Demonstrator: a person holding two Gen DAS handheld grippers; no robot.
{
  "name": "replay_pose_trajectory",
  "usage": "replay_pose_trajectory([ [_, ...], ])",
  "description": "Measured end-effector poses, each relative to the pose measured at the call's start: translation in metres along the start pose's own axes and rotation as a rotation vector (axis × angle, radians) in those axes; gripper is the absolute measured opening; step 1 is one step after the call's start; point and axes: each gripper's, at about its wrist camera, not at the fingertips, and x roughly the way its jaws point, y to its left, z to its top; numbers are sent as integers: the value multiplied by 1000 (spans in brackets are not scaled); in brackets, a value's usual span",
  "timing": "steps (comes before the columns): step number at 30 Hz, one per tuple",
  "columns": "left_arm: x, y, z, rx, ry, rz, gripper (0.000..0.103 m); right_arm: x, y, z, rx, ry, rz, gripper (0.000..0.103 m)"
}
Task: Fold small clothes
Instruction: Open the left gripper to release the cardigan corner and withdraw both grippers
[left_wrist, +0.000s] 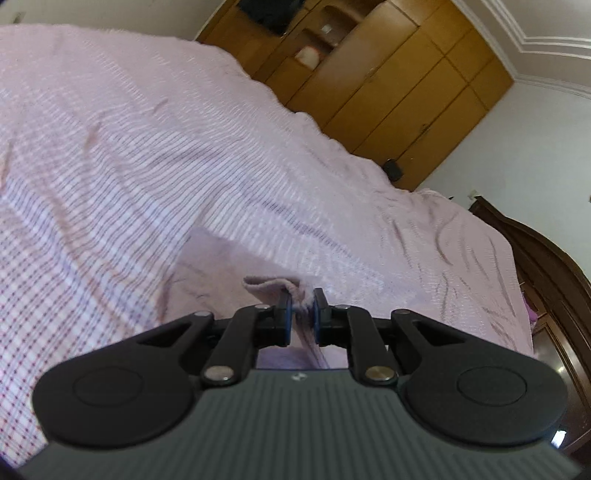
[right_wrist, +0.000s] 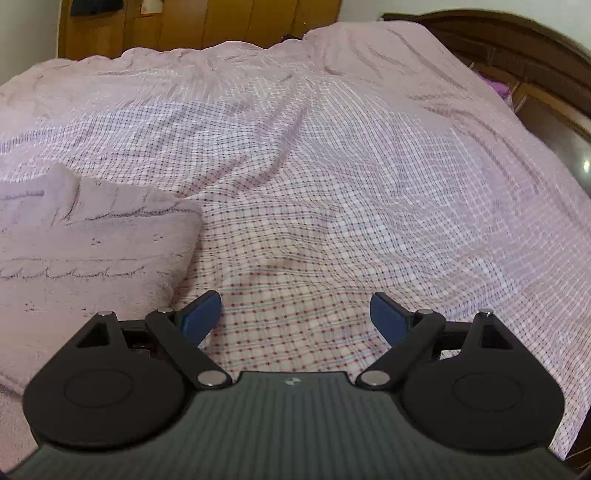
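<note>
— Where is the garment relative to each tool right now?

— The soft, fuzzy pale-lilac fleece garment (right_wrist: 88, 254) lies on the bed, on the pink-and-white checked bedspread (right_wrist: 332, 184). The left gripper (left_wrist: 301, 314) has its jaws closed on a bunched edge of that fleece — a small lip of fabric pokes up past the blue pads (left_wrist: 285, 314), and the rest of the cloth falls away beneath and ahead of the tool.

— And the other one?

— The right gripper (right_wrist: 295, 317) holds nothing. Its jaws are spread wide, and only checked bedspread shows between them. The fleece sits off to that tool's left, its near right edge just beside the left blue pad (right_wrist: 201, 317) but, as far as I can tell, not touching it.

— So which way does the right one have to go?

— Leftward, I'd say. The visible slab of fleece runs roughly away from the camera, with a rounded far corner pointing up the bed, so the free edge closest to the open jaws is that right-hand one.

— Which hand is nearer the work?

— The left already has cloth; the right is close but empty. A fold probably needs a second pinch on that edge, though how much is folded so far I can't judge from here.
</note>
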Motion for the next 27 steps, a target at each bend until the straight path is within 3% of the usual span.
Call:
replay_pose_trajectory([
  [2, -2, 3, -1, 23, -10, 28, 12, -1, 7, 1, -34, -15, -17, 92],
  [3, -4, 6, -2, 35, -27, 43, 15, -2, 11, 2, -49, -24, -25, 92],
  [5, -8, 8, -3, 52, -61, 70, 44, -5, 18, 1, -84, -43, -48, 92],
  [6, -10, 8, -3, 59, -77, 88, 47, -6, 19, 2, -100, -52, -54, 92],
  [8, -14, 7, 0, 92, -82, 90, 48, -10, 19, 1, -111, -79, -50, 92],
  [10, -19, 0, -2, 149, -33, 18, 48, -22, 10, 3, -69, -166, -32, 92],
  [12, -25, -11, -9, 250, 27, -74, 48, -35, -1, 4, -22, -244, 71, 92],
  [14, -32, -21, -24, 369, 58, -114, 48, -36, -11, 4, 3, -209, 234, 92],
  [15, -34, -23, -33, 426, 70, -111, 48, -29, -10, 1, -23, -147, 261, 92],
  [17, -36, -24, -49, 508, 90, -59, 48, -10, 1, -13, -121, -40, 207, 94],
  [19, -45, -16, -64, 504, 95, 29, 48, -9, 1, -27, -87, -94, 162, 99],
  [22, -75, -7, -81, 483, 67, 100, 50, -32, -2, -25, -41, -88, 117, 99],
  [25, -104, -3, -89, 481, 79, 103, 56, -83, -8, -43, -34, -197, 205, 100],
  [27, -121, -7, -90, 512, 78, 104, 56, -109, -8, -58, -51, -217, 245, 100],
])
